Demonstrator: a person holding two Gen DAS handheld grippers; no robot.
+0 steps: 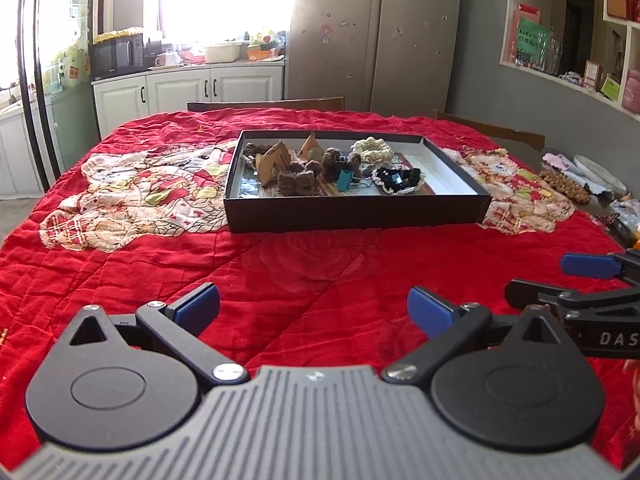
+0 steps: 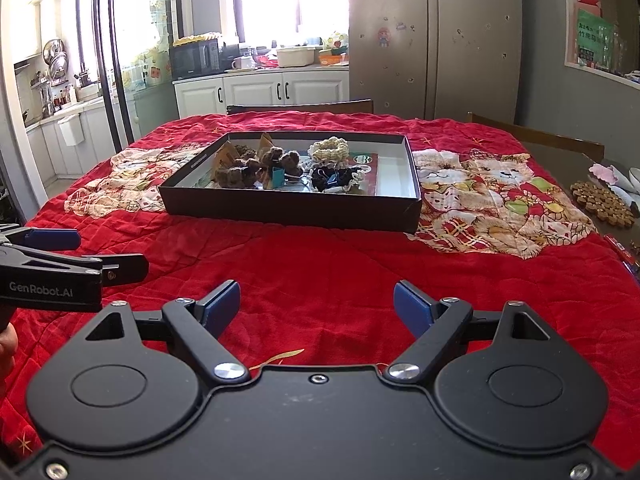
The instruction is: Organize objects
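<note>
Hovering wide-spread and empty over the red-quilted worktop (image 2: 320,272), the left gripper (image 1: 313,307) and right gripper (image 2: 317,306) face a black box (image 1: 356,216) crammed with jumbled scrunchies (image 1: 373,148) and clips; sorting appears barely begun

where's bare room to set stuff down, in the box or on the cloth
Free: the white right end of the box beside the black scrunchie, and the red cloth between box and both open tools. Crowded: the box's left and middle.
</note>
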